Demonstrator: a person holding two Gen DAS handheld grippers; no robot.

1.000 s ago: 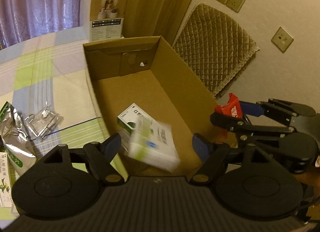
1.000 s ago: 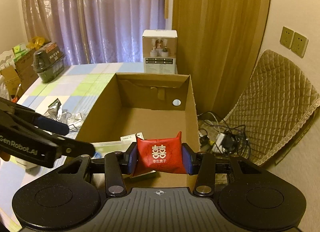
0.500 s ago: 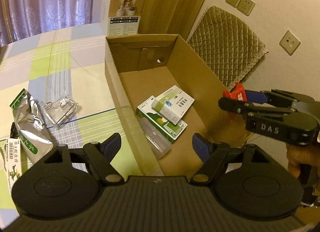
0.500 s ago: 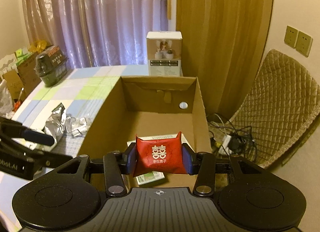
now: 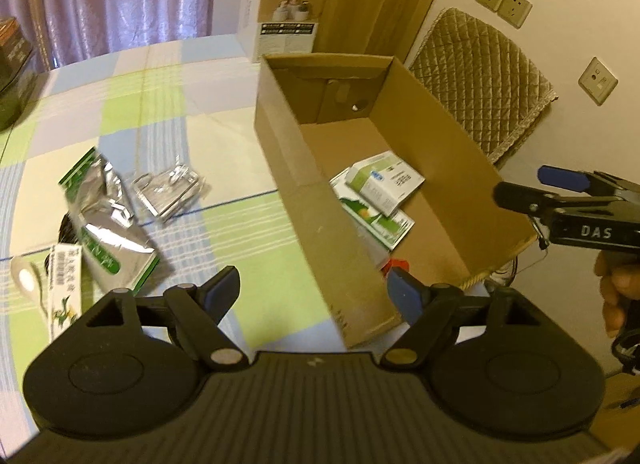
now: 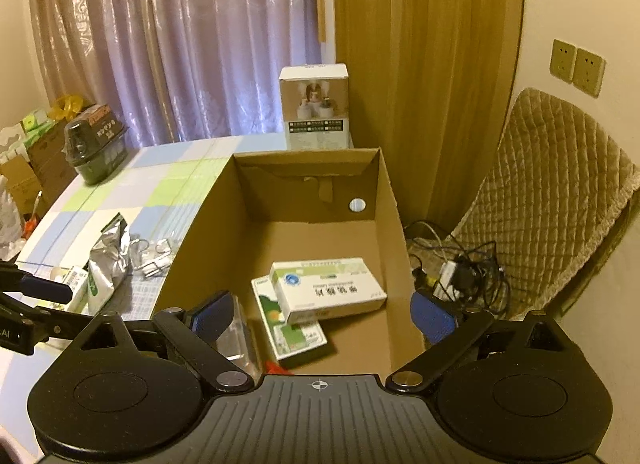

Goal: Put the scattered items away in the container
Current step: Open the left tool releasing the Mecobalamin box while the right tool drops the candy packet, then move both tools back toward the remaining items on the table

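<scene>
Both sets of jaws are standing spread wide, nothing gripped. L gripper (image 5: 314, 292) is hanging over the near left corner of the cardboard box (image 5: 294, 168), its wall running up betw. the jaws; R gripper (image 6: 322, 314) is hovering over the box's near end, jaws splayed w/ the box floor showing betw. them.

Ahead of R jaws, inside the box: white medicine carton (image 6: 326, 290) is lying on top of a flat green-and-white pack (image 6: 294, 334); a clear plastic case (image 6: 240, 338) is sitting just by the L-side jaw. Red packet (image 6: 274, 367) is peeking out as a sliver right under the jaws, in the box. L wrist view is catching it too, a red bit (image 5: 394, 264) just above its R-side jaw.

Only L view is showing the leftovers properly, out left of its jaws on the checked tablecloth (image 5: 168, 104): silver-green foil pouch (image 5: 106, 228), clear wrapped hooks (image 5: 170, 188), a narrow white-green box (image 5: 66, 296). It's also catching a hand (image 5: 616, 288) holding the R gripper. Only R view is showing the cable tangle (image 6: 460, 264) on the floor beyond the box.
</scene>
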